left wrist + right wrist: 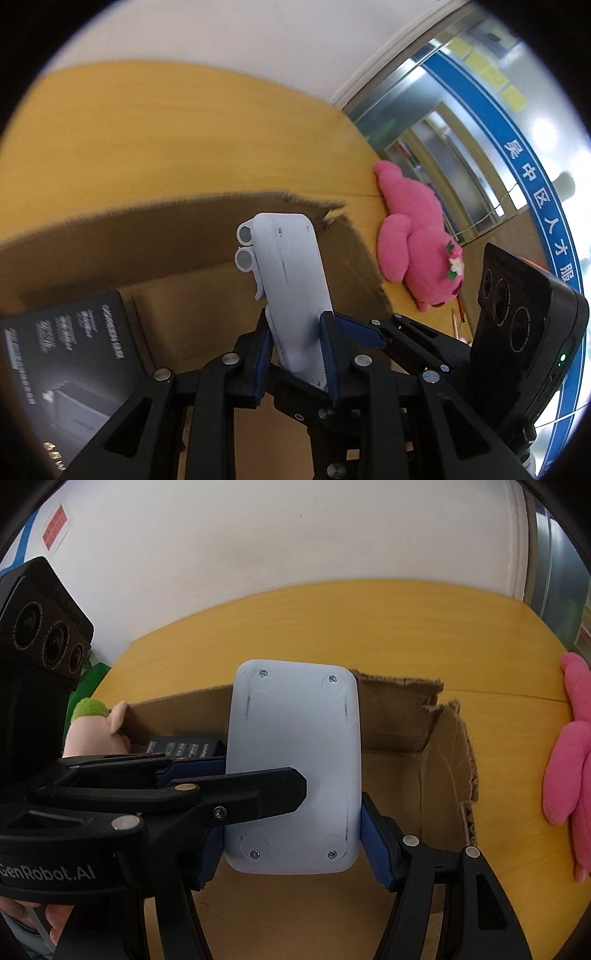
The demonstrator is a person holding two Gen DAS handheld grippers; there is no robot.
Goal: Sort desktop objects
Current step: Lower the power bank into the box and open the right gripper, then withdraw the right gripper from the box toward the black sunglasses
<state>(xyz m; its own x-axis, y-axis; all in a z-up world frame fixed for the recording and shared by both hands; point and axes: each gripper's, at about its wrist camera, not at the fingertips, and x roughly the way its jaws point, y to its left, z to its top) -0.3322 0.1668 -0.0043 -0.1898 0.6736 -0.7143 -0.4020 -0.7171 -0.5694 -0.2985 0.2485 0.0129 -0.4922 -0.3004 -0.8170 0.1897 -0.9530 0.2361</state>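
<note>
Both grippers clamp one white device (295,753) over the open cardboard box (443,760) — left gripper (295,354) pinching its thin edges, right gripper (291,834) spanning its width. A pink plush (417,240) lies at three o'clock, on the yellow table (166,147).

A white wall (295,535) rises behind the yellow counter (369,627). To the right stands a glass partition (443,122) with a blue band (524,177) of white characters and yellow sticky notes (491,74).

One white device (295,746), one cardboard box (443,746), one black carton (70,354), two plush toys (417,236).
</note>
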